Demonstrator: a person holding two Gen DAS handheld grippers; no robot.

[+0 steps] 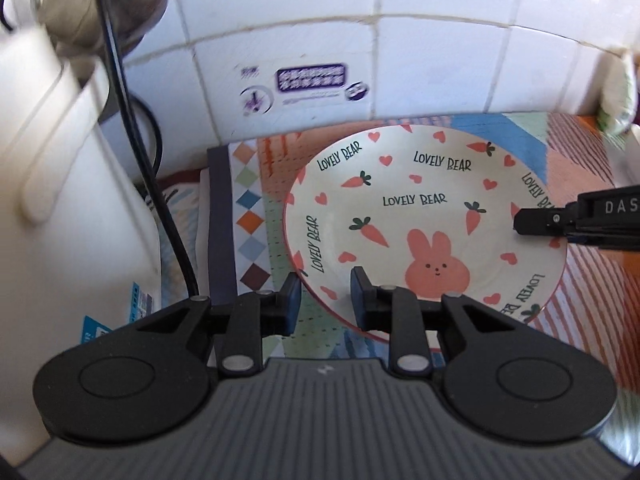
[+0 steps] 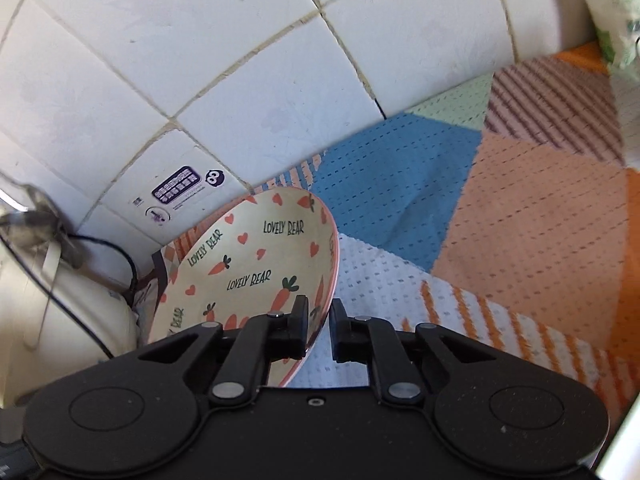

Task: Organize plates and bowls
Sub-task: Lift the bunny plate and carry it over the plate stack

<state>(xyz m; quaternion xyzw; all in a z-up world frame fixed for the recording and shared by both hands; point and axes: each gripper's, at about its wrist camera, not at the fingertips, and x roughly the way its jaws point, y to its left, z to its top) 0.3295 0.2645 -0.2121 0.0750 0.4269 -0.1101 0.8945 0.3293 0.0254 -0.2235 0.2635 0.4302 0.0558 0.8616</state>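
A cream plate (image 1: 420,216) with pink rabbit, carrots, hearts and "LOVELY BEAR" lettering lies over a colourful patchwork mat (image 1: 272,184) by the tiled wall. My left gripper (image 1: 325,296) straddles the plate's near-left rim, jaws a little apart, one finger outside and one over the plate. My right gripper (image 2: 320,320) straddles the plate's (image 2: 256,264) right rim, fingers close on either side; it shows in the left wrist view (image 1: 536,222) over the plate's right edge. I cannot tell if either grips the rim.
A white appliance (image 1: 60,184) with a black cable (image 1: 136,152) stands at the left against the white tiled wall (image 1: 440,68). A green-patterned bag (image 2: 616,20) sits at the far right. The mat (image 2: 540,220) extends to the right of the plate.
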